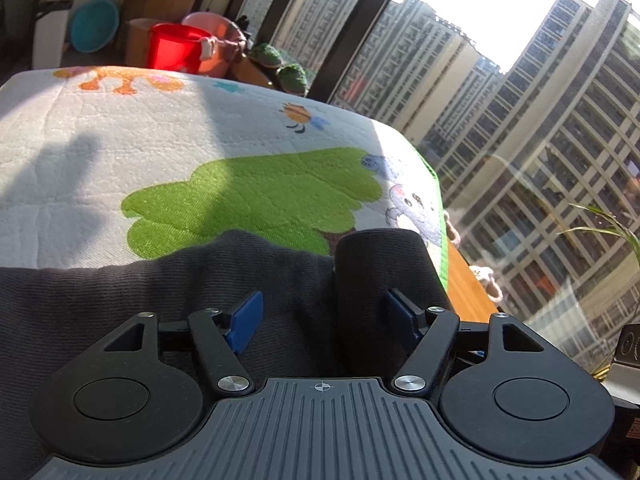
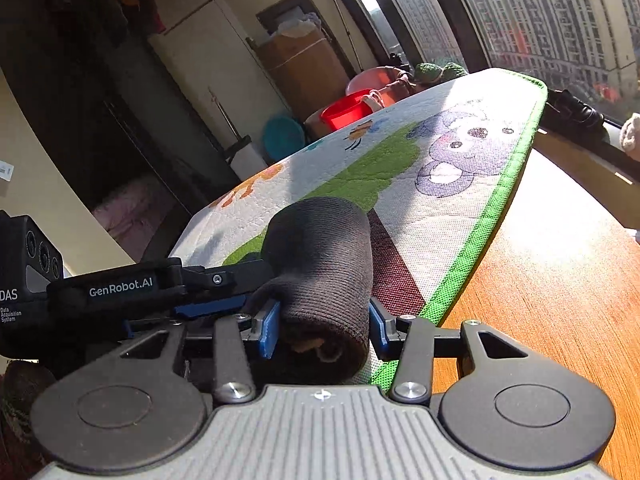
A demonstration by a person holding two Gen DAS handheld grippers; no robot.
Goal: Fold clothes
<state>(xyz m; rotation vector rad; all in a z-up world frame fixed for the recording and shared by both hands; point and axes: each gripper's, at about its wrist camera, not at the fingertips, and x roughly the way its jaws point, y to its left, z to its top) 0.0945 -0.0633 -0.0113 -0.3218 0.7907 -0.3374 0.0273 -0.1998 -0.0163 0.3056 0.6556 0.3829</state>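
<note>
Dark ribbed knit garment (image 1: 168,292) fills the lower left of the left wrist view, lying on a quilted cartoon mat (image 1: 120,140); the left gripper (image 1: 324,322) is spread wide over it, pinching nothing. In the right view, a rolled cuff (image 2: 324,264) sits lower centre, right gripper (image 2: 324,326) blue pads hugging it, contact hard to confirm; wooden table (image 2: 560,280) at right.
</note>
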